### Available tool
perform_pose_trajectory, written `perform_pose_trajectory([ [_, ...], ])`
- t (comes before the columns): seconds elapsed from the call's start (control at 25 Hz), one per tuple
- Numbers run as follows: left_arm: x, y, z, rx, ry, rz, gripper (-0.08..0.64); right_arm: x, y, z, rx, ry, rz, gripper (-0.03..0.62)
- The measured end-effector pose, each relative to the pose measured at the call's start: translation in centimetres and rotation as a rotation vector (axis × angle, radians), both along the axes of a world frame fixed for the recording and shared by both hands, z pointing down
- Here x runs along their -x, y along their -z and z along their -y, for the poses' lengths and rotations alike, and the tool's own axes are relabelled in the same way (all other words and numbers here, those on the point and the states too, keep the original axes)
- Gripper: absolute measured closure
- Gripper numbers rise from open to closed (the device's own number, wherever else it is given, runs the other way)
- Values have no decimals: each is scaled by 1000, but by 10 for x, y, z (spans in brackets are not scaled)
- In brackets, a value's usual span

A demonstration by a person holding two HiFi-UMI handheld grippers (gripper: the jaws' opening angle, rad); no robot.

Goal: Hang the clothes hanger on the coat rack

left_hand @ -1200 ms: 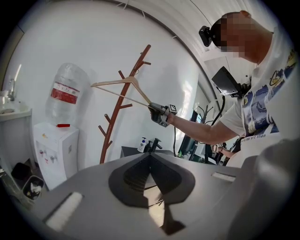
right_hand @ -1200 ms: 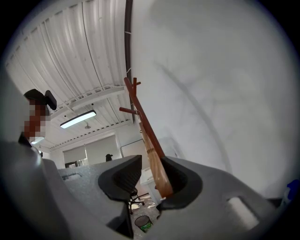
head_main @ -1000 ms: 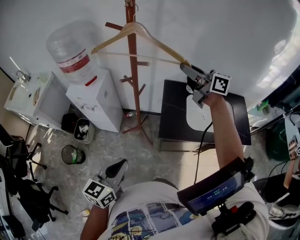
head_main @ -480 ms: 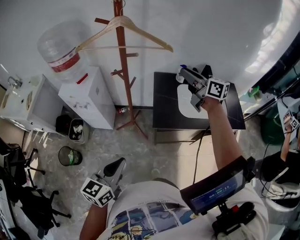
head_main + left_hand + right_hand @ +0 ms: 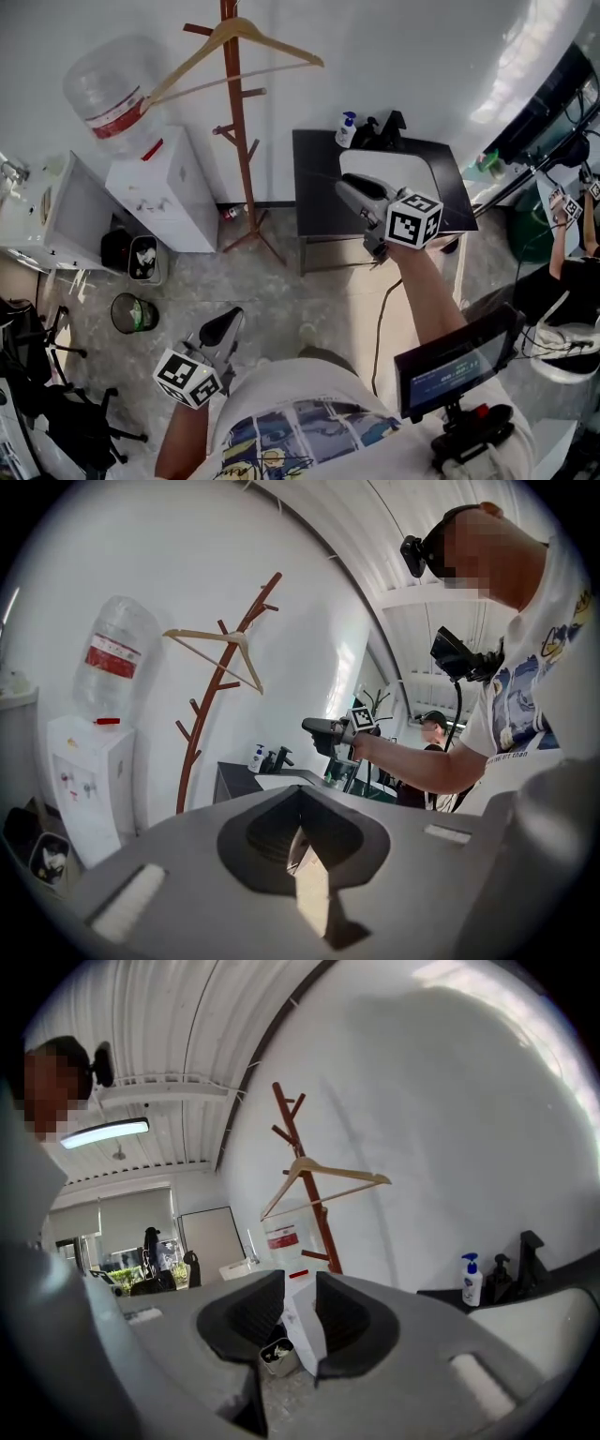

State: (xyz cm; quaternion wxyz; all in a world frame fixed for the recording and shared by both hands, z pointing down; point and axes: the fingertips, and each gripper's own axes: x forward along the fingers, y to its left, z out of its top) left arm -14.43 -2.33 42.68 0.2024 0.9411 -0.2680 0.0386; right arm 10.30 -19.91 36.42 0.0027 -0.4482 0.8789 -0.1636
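Already the hanger [image 5: 281, 43] hangs on the rack [image 5: 235, 141] — apparently an upper peg.

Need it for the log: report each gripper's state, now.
Left gripper: jaws slightly apart, holding nothing.
Right gripper: jaws apart, holding nothing; the hanger hangs on the coat rack.
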Motion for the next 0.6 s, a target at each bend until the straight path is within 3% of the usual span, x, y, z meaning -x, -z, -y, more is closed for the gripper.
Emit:
perform_pose_trajectory([
  [0.2,13,5,-6,-18,-23,8,557,53,-1,-48,-19,30,-22,512],
  [0.6,35,11,-30,-48,-66,22,557,122,-7,-132,-46,20,-88,589],
])
